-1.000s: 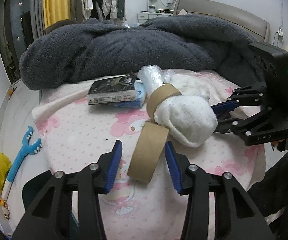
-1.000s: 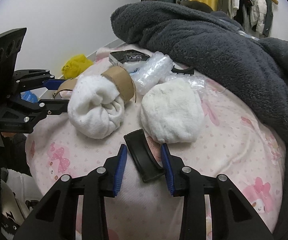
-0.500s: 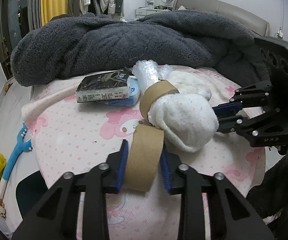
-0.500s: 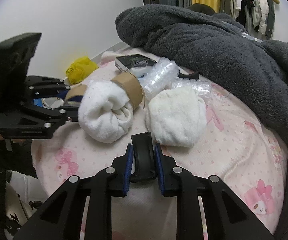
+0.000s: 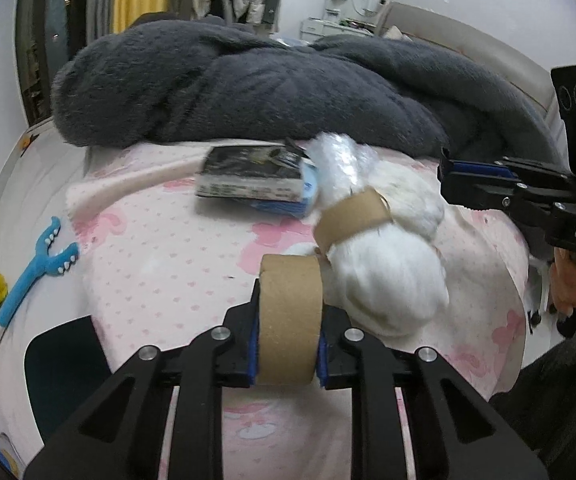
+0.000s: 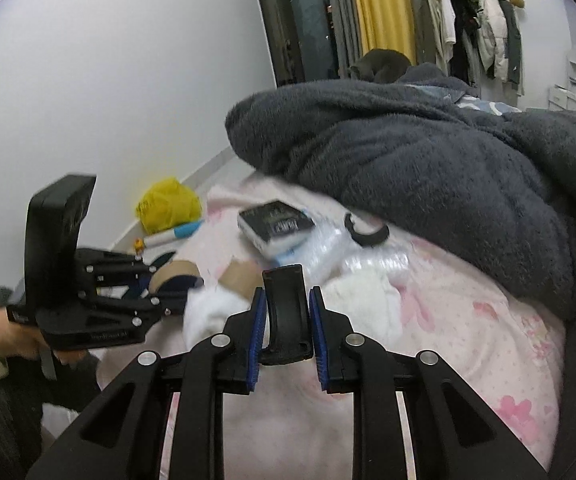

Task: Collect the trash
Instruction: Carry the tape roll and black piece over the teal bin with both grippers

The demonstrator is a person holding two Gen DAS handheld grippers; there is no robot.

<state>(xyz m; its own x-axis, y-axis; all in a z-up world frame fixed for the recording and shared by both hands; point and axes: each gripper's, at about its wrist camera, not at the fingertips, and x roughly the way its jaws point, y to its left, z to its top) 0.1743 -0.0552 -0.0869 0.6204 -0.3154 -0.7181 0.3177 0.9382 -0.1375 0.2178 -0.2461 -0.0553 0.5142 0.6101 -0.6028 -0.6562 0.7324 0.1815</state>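
Note:
My left gripper [image 5: 288,332] is shut on a brown cardboard tape roll [image 5: 288,312] and holds it above the pink bed sheet [image 5: 160,264]. My right gripper [image 6: 286,320] is shut on a curved black plastic piece [image 6: 286,312], lifted off the bed. On the bed lie a white cloth bundle [image 5: 384,280] with a brown cardboard band [image 5: 352,216], a bubble wrap piece [image 5: 336,160], a black box [image 5: 252,176] and another black curved piece [image 6: 366,232]. The left gripper with its roll also shows in the right wrist view [image 6: 168,280].
A big dark grey fleece blanket [image 5: 272,88] covers the back of the bed. A yellow bag [image 6: 168,204] and a blue toy [image 5: 36,272] lie on the floor at the left. Clothes hang on a rack [image 6: 476,24] behind.
Both grippers closed on their items, the left on the cardboard roll and the right on the black piece, and both lifted them off the bed.

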